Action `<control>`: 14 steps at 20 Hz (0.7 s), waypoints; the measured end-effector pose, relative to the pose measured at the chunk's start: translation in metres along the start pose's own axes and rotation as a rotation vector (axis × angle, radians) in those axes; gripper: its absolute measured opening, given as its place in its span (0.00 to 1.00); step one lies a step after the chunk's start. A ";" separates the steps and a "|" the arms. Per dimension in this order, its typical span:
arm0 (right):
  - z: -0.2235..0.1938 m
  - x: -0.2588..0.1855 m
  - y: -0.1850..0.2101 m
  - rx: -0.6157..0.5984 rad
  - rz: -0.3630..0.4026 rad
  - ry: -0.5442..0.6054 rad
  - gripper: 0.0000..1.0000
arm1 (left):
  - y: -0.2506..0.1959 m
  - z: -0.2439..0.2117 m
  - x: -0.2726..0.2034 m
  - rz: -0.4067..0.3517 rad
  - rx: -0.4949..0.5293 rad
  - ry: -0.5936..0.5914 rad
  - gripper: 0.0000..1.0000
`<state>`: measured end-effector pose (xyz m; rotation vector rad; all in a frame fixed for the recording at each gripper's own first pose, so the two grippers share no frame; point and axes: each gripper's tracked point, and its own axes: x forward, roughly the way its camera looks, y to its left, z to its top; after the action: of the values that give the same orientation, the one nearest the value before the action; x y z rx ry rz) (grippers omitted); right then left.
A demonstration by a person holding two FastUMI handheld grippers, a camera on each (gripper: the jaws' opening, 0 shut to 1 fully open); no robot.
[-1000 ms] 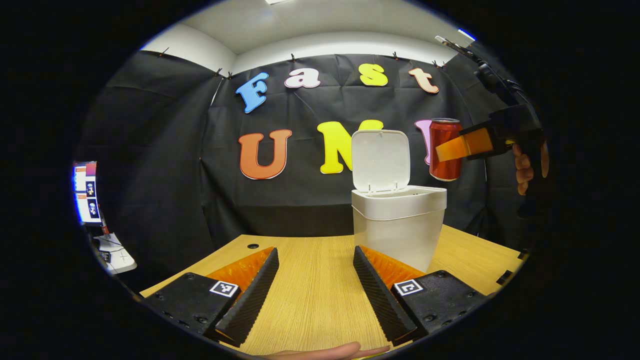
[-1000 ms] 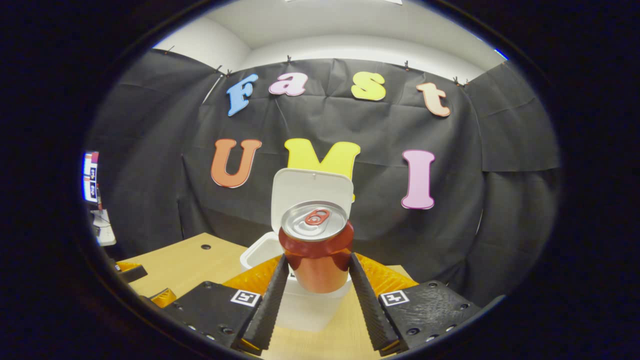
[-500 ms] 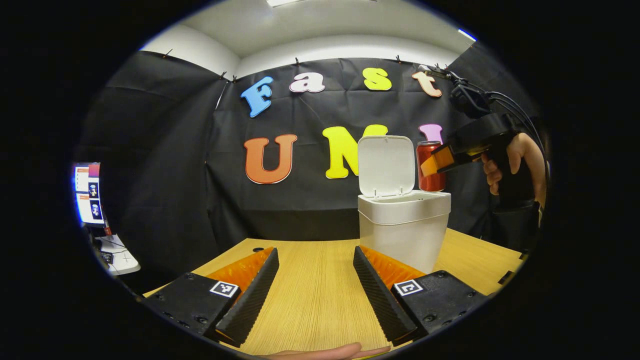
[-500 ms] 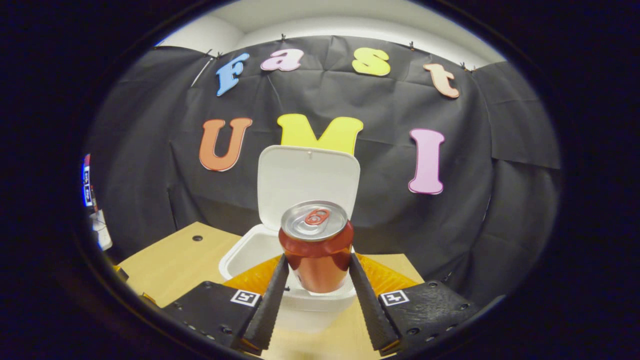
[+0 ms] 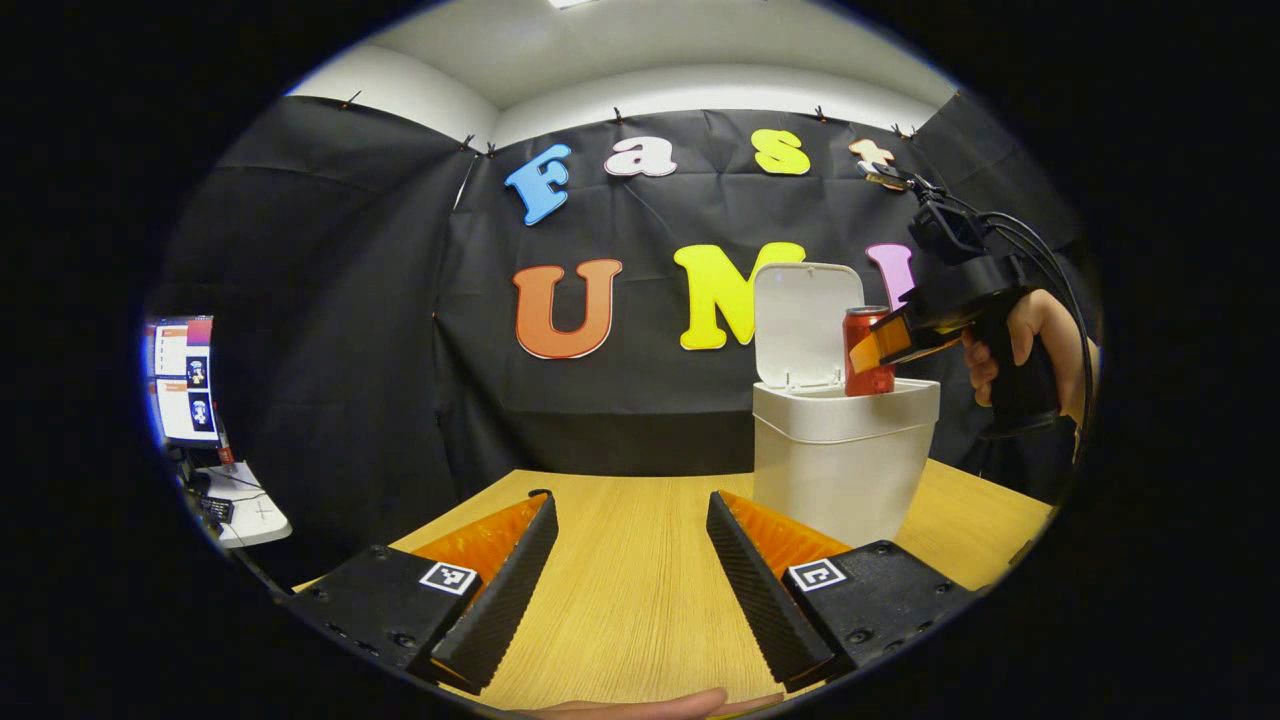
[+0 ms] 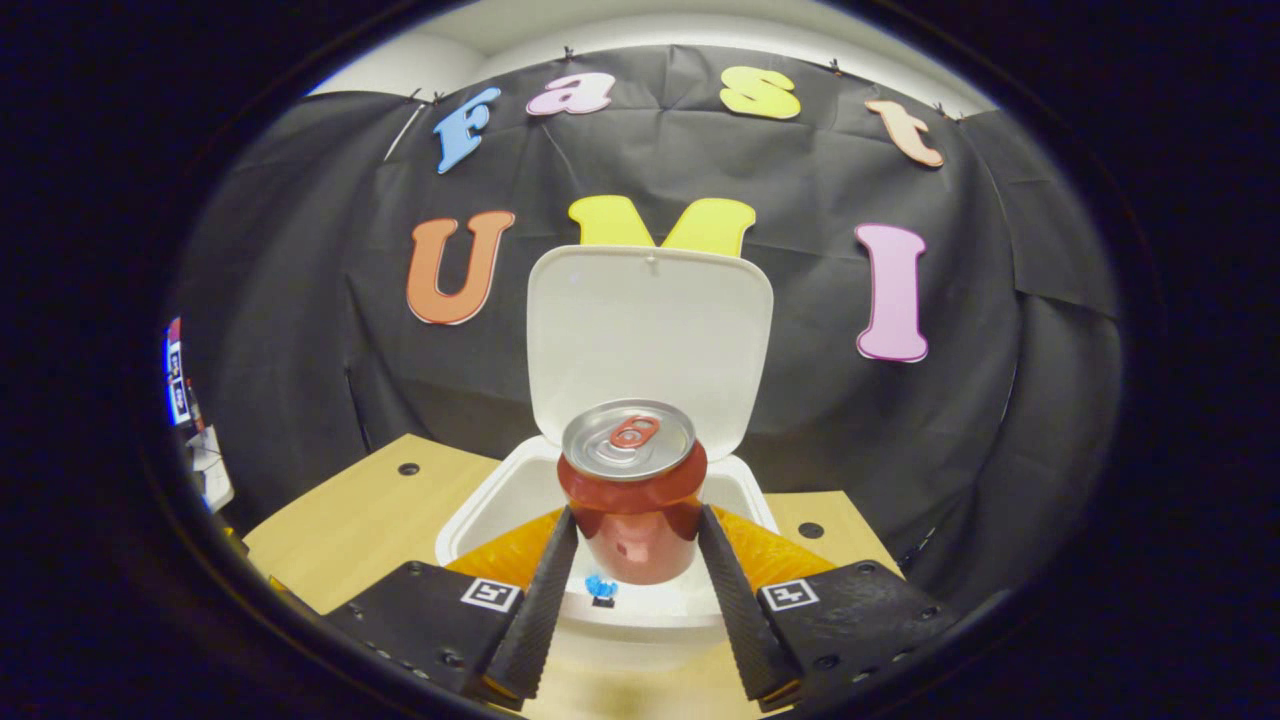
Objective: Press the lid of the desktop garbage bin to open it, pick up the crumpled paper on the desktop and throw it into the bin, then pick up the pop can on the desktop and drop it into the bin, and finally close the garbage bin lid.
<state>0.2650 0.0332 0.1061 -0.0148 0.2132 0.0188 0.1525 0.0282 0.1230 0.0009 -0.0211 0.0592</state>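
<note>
The white garbage bin (image 5: 840, 460) stands on the wooden table with its lid (image 5: 805, 322) raised upright. In the left gripper view, a red pop can (image 5: 868, 350) hangs upright with its bottom dipping below the bin's rim, held by the right gripper (image 5: 880, 345) in a hand. In the right gripper view, my right gripper (image 6: 630, 545) is shut on the can (image 6: 632, 500), with the bin's open mouth (image 6: 500, 515) and lid (image 6: 650, 330) just beyond it. A small blue thing (image 6: 600, 586) lies inside the bin. My left gripper (image 5: 630, 555) stands open low over the table, holding nothing.
The wooden table (image 5: 640, 600) stretches to the black cloth wall. A monitor and a white stand (image 5: 185, 385) sit off the table's left side. Small holes (image 6: 408, 468) mark the tabletop's far corners. A finger (image 5: 640, 705) shows at the bottom edge.
The right gripper has carried the can down and toward the bin, from high beside the lid to over the open mouth. The left gripper's view has shifted slightly; it stays open.
</note>
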 end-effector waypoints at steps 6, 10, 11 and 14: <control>-0.005 0.005 0.008 0.026 0.026 0.023 0.75 | -0.001 -0.003 0.001 -0.006 -0.007 0.013 0.97; -0.011 0.011 0.007 0.088 0.050 0.054 0.75 | -0.006 -0.001 -0.001 -0.020 0.002 0.002 0.97; -0.013 0.011 0.007 0.089 0.053 0.064 0.75 | -0.006 -0.001 -0.001 -0.024 0.001 -0.001 0.97; -0.013 0.010 0.005 0.117 0.064 0.069 0.75 | -0.004 -0.002 0.000 -0.022 0.000 0.001 0.97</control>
<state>0.2724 0.0386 0.0909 0.1078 0.2839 0.0700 0.1531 0.0238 0.1209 0.0008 -0.0205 0.0370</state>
